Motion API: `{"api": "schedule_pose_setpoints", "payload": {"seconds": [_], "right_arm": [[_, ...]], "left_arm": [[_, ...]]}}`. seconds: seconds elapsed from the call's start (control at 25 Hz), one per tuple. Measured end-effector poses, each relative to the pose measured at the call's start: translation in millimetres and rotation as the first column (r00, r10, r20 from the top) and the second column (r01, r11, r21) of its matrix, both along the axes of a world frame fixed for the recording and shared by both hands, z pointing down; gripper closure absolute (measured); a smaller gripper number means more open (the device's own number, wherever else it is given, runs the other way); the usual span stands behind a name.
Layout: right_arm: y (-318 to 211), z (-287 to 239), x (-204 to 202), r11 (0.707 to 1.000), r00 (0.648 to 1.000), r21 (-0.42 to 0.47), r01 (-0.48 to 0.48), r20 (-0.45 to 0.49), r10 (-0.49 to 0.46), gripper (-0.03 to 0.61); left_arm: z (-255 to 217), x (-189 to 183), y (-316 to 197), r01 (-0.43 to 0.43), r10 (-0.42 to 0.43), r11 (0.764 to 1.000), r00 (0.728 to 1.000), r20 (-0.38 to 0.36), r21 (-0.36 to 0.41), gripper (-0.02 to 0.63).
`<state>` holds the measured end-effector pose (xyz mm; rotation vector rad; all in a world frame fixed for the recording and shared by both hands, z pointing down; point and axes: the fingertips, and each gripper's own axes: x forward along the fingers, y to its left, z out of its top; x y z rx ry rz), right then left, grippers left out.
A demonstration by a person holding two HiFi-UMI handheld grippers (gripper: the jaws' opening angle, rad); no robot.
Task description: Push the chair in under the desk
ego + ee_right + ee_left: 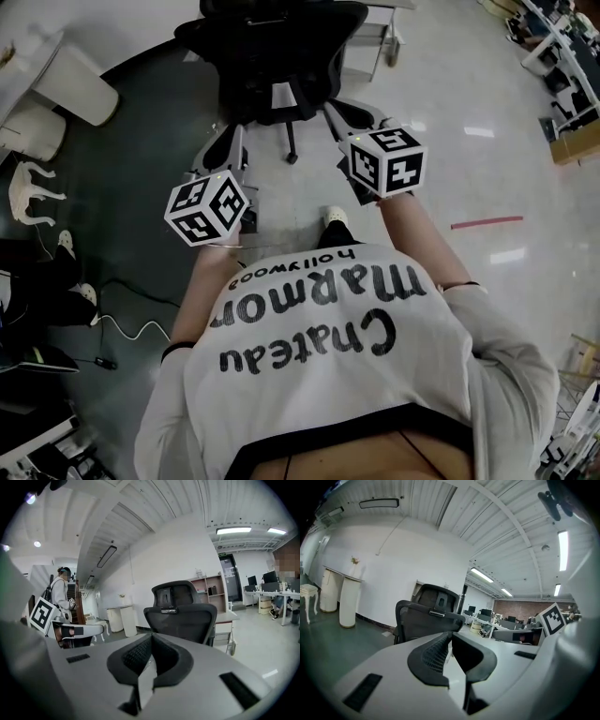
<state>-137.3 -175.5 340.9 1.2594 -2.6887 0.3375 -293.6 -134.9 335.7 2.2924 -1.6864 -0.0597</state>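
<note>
The left gripper (451, 633) and the right gripper (151, 636), each with its jaws pressed together on nothing, are held side by side pointing at the back of the black chair (272, 56), which stands on the floor (450, 94) near them, in front of the table (228, 616).

The person wears a white T-shirt (328, 347) with black letters, "Chateau Marmon" and a smaller "hollywood", a black band at the hem and thin black edges on the sleeves (176, 349). One white shoe (336, 216) shows. The left gripper (450, 637) and the right gripper (151, 639) have pale grey bodies and black ribbed pads (433, 653). Each carries a cube (386, 161) with black-and-white square markers.
</note>
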Motion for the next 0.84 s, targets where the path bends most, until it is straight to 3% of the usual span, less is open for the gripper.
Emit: {"api": "schedule_pose_setpoints", "payload": {"seconds": [0.24,0.48,0.84], "right_arm": [[1.3,14.9,7.2,1.000,0.999,-0.015,-0.019,-0.038,0.018,0.571],[-0.1,35.6,10.3,0.997,0.997,-0.067,-0.034,-0.066,0.030,0.571],[1.0,44.0,12.5,0.997,0.997,-0.067,-0.034,-0.074,0.029,0.571]], "left_arm": [[12.2,-1.0,0.0,0.003,-0.003,1.000,1.000,-0.004,-0.015,0.577],[38.9,-7.7,0.3,0.022,-0.025,0.996,0.999,-0.037,-0.083,0.577],[45.9,-2.8,1.2,0.019,-0.023,0.997,0.999,-0.040,-0.076,0.577]]}}
